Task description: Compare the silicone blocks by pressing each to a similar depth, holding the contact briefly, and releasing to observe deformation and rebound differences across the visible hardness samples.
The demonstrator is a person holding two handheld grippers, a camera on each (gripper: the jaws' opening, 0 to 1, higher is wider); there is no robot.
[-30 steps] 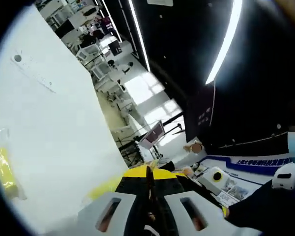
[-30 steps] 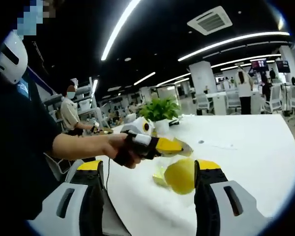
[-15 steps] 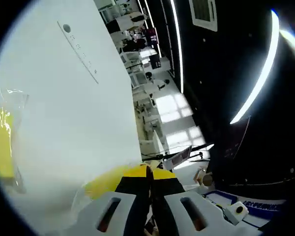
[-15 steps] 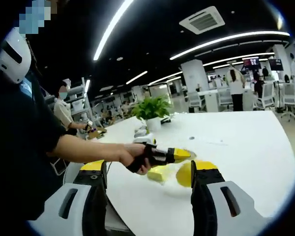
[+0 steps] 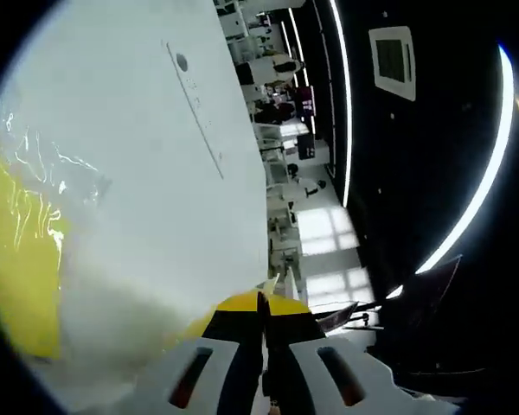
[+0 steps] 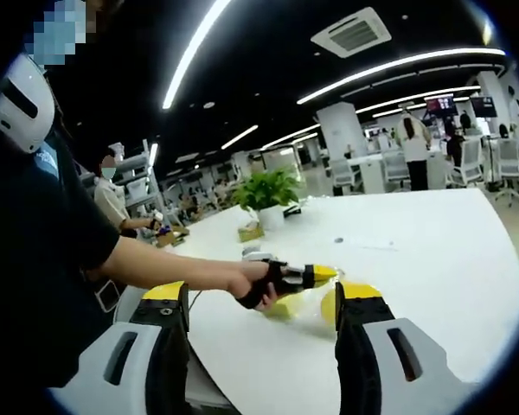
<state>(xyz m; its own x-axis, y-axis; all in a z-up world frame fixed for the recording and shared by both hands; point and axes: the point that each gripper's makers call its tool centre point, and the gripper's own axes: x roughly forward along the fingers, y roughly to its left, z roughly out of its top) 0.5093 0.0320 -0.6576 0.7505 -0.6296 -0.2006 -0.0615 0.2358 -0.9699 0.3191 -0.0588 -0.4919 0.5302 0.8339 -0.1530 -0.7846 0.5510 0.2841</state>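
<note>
A yellow silicone block [image 5: 19, 259] in clear crinkled wrap lies on the white table [image 5: 156, 190], at the left edge of the left gripper view. My left gripper [image 5: 263, 299] has its yellow-tipped jaws pressed together, with a yellow blur just left of them. In the right gripper view a hand holds the left gripper [image 6: 316, 275] low over two yellow blocks, one [image 6: 329, 304] partly behind my right jaw and one [image 6: 281, 308] under the hand. My right gripper [image 6: 261, 292] stands wide open, nearer than the blocks and with nothing between its jaws.
A potted plant [image 6: 268, 192] and a small box [image 6: 251, 232] stand at the table's far end. The person's dark sleeve and arm [image 6: 60, 251] cross the left side. A masked person [image 6: 112, 199] stands behind, with office chairs and people at the back right. A round port [image 5: 183, 62] sits in the tabletop.
The left gripper view has swung and come closer to the wrapped yellow block, which now looms larger. In the right gripper view the left gripper has dropped lower over the blocks.
</note>
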